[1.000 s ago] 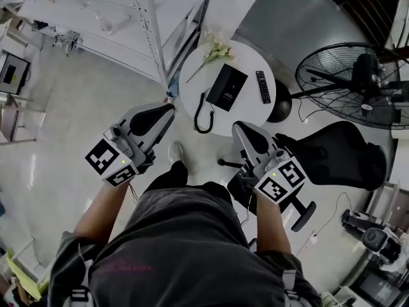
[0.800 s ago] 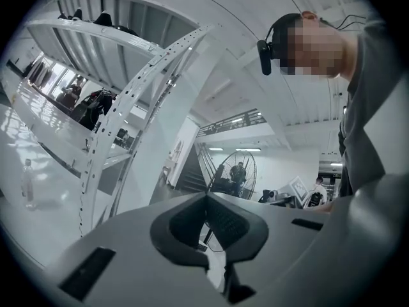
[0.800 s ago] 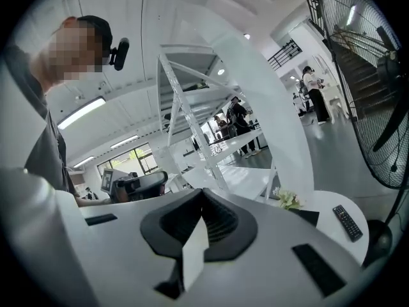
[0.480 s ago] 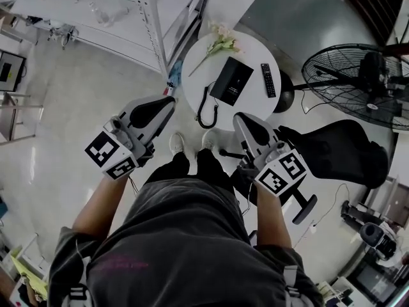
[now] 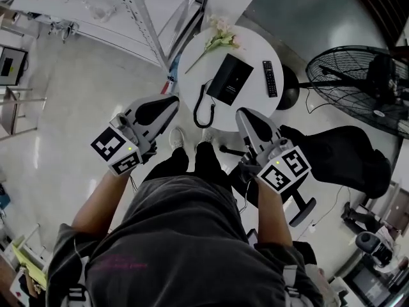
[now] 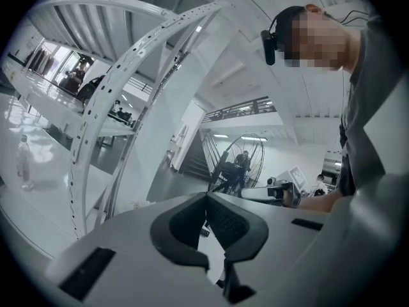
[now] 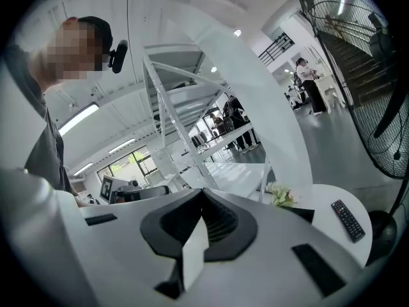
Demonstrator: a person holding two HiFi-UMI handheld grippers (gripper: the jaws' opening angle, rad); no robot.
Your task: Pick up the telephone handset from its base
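A black telephone [image 5: 230, 78] lies as a flat dark rectangle on the small round white table [image 5: 246, 110]. Its black cord [image 5: 203, 107] loops towards the table's near left edge. At this size I cannot tell the handset from the base. My left gripper [image 5: 171, 101] is shut and empty, held short of the table's left edge. My right gripper [image 5: 243, 115] is shut and empty at the table's near right edge. In the right gripper view the jaws [image 7: 203, 196] meet, with a corner of the telephone [image 7: 300, 213] showing past them. The left gripper [image 6: 208, 197] points past the table.
On the table also lie a remote control [image 5: 270, 78] and a sprig of flowers [image 5: 218, 40]. A large floor fan [image 5: 364, 75] and a black office chair [image 5: 339, 155] stand to the right. A white metal shelf frame [image 5: 147, 31] stands at the left.
The person has stepped up to the table, both feet now by its near edge. Both grippers have come lower and closer to the table, still shut.
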